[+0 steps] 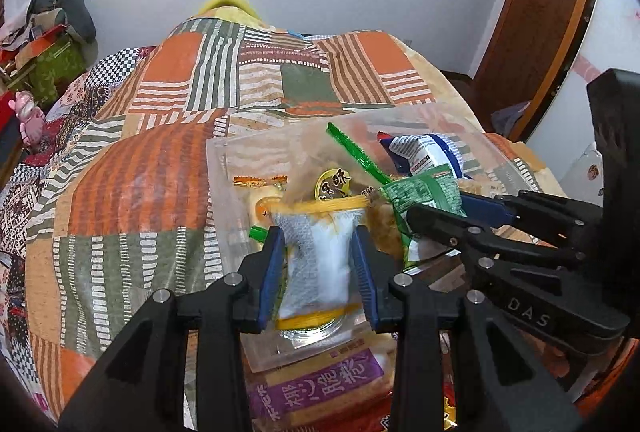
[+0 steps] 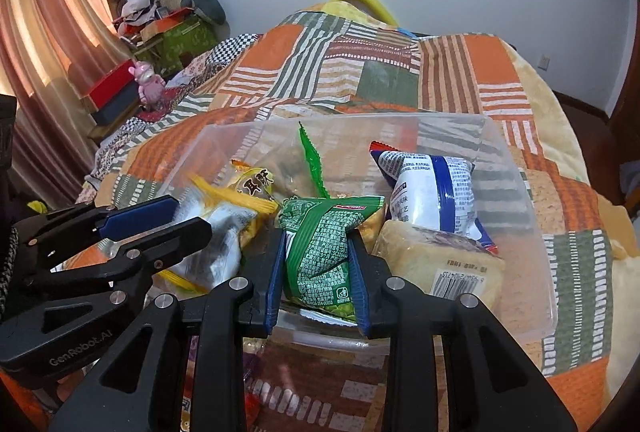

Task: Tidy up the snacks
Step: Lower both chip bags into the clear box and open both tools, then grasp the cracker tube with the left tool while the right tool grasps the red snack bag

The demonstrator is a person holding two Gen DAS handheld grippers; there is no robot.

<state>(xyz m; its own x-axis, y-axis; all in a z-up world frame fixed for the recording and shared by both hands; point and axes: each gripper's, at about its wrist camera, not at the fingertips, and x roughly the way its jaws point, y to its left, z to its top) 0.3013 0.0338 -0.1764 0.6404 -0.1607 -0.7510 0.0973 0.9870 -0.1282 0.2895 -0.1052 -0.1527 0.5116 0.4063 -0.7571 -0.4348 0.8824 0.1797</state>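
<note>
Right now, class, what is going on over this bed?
A person is sorting snacks with two hand-held grippers. The left gripper is shut on a silver and yellow packet; the right gripper is shut on a green packet. Both hang over a clear plastic bin on the patchwork quilt, which already holds a blue and white packet and others.

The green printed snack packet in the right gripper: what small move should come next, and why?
Probably open the right gripper and let the green printed snack packet drop. It hangs pinched between the blue pads, already over the clear plastic bin, above the other packets lying there, so a release should land it inside.
</note>
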